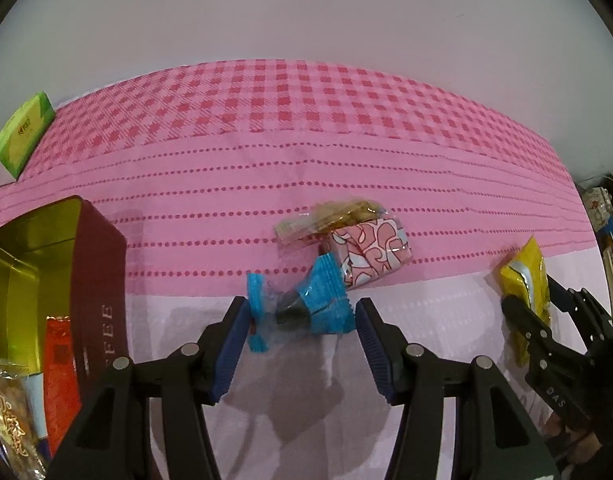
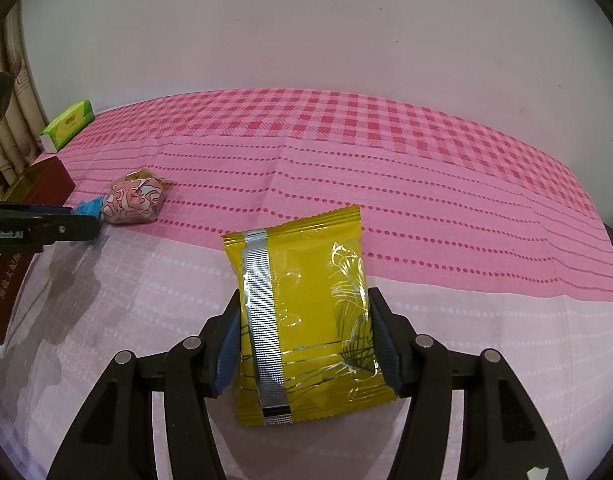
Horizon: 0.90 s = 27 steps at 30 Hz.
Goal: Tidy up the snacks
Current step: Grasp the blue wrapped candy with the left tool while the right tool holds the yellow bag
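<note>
Three loose snacks lie on the tabletop (image 1: pixel 386 92), and a fourth is in a grip. The blue packet (image 1: pixel 306 304) sits between the jaws of the left hand-held gripper (image 1: pixel 302 344), which stand apart. The left pad seems to touch the packet's crimped end and the right pad stands just clear of it, so this reads as an approach, not a hold. Touching it on the far side lie the pink swirl packet (image 1: pixel 370 252) and a clear-wrapped tan biscuit (image 1: pixel 334 216), bunched in one small heap.

The yellow packet (image 2: pixel 302 312) is pinched by its two side edges in the right hand-held gripper (image 2: pixel 304 340), silver seam facing the camera. The side grip probably keeps the pouch flat for dropping into a container.

The dark red tin (image 1: pixel 94 280), open with a gold lining, stands at the left of the left wrist view. It already holds an orange packet (image 1: pixel 58 376) and a gold-lettered one (image 1: pixel 10 420), so it is likely the collecting place. A green box (image 1: pixel 22 136) lies well apart near the far left edge.

Hard to make out — the tin's lettering is partly cut off, its floor is hidden, and the cluttered items at the left view's right rim are too distorted to name.
</note>
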{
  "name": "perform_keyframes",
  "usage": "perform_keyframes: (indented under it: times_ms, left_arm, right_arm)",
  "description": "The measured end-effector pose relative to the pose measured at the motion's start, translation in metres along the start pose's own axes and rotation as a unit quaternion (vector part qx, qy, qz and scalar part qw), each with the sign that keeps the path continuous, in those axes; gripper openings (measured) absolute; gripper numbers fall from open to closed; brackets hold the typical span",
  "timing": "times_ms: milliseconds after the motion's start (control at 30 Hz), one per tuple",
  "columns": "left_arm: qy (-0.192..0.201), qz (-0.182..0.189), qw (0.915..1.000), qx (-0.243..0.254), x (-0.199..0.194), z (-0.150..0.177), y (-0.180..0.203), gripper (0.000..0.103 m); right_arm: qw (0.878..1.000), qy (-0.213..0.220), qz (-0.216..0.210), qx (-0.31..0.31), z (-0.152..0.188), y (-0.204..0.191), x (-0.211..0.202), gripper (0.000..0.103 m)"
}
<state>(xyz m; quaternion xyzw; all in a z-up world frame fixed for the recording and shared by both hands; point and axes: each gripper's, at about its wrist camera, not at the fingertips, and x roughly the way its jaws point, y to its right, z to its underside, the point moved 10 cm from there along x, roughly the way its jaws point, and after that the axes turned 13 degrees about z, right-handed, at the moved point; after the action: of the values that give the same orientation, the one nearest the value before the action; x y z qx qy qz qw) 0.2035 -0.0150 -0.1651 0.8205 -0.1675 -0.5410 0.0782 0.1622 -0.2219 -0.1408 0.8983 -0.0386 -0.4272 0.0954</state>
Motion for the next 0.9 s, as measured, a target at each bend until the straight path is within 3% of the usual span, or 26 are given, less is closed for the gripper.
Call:
perform_keyframes:
  times_ms: [467, 900]
  left_arm:
    - [0.002, 0.018, 0.9998, -0.003, 0.0069, -0.0007, -0.0019, 0.051]
    - [0.003, 0.008, 0.9999, 0.011, 0.0036, 0.0053, 0.001, 0.043]
  right_arm:
    - [1.0, 0.0, 0.001, 0.0, -0.0002, 0.0006, -0.0002, 0.056]
    - [1.0, 0.0, 0.001, 0.0, 0.0001, -0.0001, -0.0003, 0.056]
